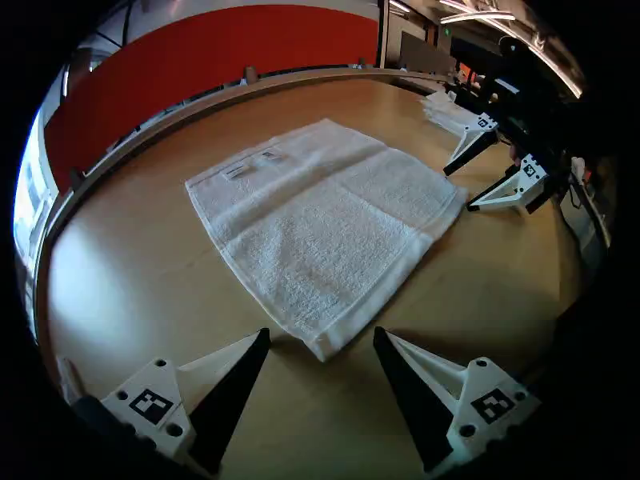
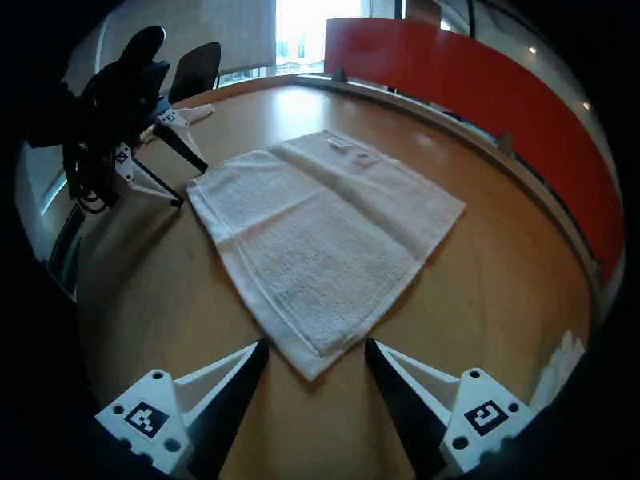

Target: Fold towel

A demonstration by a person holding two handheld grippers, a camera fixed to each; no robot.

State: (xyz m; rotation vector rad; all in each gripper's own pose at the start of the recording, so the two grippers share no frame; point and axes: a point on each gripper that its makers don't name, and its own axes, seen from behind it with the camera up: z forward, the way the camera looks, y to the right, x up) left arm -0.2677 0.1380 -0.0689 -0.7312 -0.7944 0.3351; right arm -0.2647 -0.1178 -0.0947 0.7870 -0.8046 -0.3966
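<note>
towel flat on wooden table; left gripper, right gripper both wide, each straddling corner

white towel, folded flat, on table

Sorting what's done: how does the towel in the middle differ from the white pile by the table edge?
The towel lies spread flat in the middle; the pile is stacked at the edge of the table. The towel covers far more surface than the pile. Both are white cloth.
</note>
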